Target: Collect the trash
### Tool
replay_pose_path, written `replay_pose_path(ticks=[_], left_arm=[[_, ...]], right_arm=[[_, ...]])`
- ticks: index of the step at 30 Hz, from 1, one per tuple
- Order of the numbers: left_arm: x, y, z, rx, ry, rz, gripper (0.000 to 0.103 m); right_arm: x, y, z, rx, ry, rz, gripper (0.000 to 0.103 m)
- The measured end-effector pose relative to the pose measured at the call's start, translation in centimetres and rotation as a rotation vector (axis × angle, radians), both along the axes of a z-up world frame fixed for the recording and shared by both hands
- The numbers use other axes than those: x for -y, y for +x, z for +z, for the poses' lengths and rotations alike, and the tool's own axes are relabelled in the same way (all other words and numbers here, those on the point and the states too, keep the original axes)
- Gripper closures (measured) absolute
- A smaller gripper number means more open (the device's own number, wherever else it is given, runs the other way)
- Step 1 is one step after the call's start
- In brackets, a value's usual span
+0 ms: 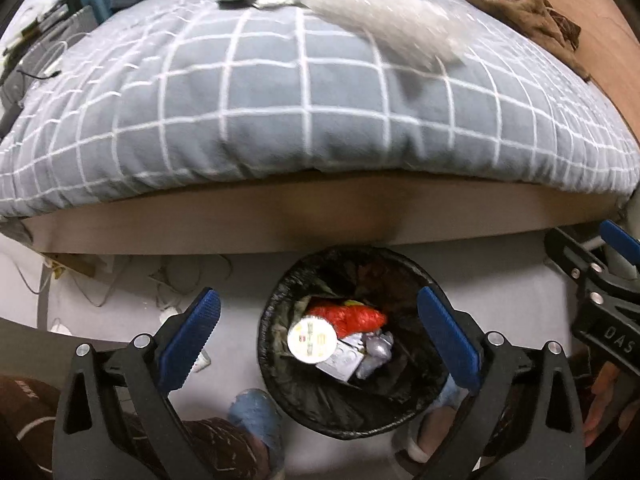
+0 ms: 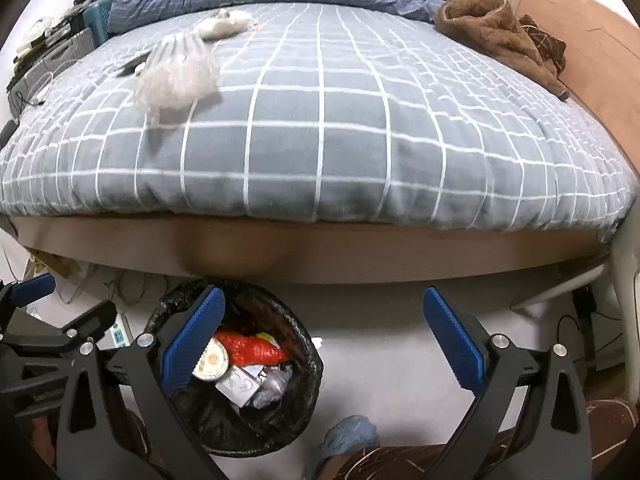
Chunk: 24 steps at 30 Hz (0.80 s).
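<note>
- Nearest the cameras, the left gripper [image 1: 318, 326] hangs over the trash bin [image 1: 280, 364] with its blue-padded jaws spread wide and nothing between them; the right gripper [image 2: 324, 328] is likewise wide apart and empty, just to the right of the bin above the pale floor [image 2: 380, 360].
- Below them, the person's blue slippers [image 1: 256, 408] stand on either side of the bin's near rim.
- Inside the black-lined bin lie a round white lid [image 1: 312, 339], a crumpled red wrapper [image 1: 352, 316], a silvery foil piece [image 1: 374, 354] and a flat grey packet [image 1: 344, 364], all touching.
- Beyond the bin runs the wooden bed frame [image 1: 280, 220], with loose cables [image 1: 120, 280] on the floor to its left.
- On the grey checked quilt [image 2: 320, 140], a clear plastic bag [image 2: 176, 72], blurred, rests well apart from the bin toward the far left.
- Farther back, a crumpled white tissue [image 2: 224, 26] lies beside the bag, and a brown fleece garment [image 2: 500, 28] sits at the far right.
</note>
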<state>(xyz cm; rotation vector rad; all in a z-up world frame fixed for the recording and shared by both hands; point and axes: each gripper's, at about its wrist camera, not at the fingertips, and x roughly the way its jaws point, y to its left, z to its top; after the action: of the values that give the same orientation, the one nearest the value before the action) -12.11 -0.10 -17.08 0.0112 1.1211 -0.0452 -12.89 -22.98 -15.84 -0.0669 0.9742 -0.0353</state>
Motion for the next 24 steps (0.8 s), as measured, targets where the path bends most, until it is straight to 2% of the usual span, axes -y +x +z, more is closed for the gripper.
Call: replay_pose_path(ticks=[12, 19, 24], left_arm=[[-5.2, 4.3, 5.6, 0.109, -0.003, 0.116, 0.006], [-8.2, 8.9, 9.1, 0.190, -0.016, 0.171, 0.006], [-8.6, 13.2, 10.4, 0.217, -0.028, 0.185, 0.006]], right_arm=[[-2.5, 2.5, 4.5, 0.110, 0.032, 0.080, 0.008], [-5.1, 6.4, 7.6, 0.184, 0.045, 0.170, 0.008], [-6.3, 9.7, 8.2, 0.190, 0.060, 0.212, 0.008]])
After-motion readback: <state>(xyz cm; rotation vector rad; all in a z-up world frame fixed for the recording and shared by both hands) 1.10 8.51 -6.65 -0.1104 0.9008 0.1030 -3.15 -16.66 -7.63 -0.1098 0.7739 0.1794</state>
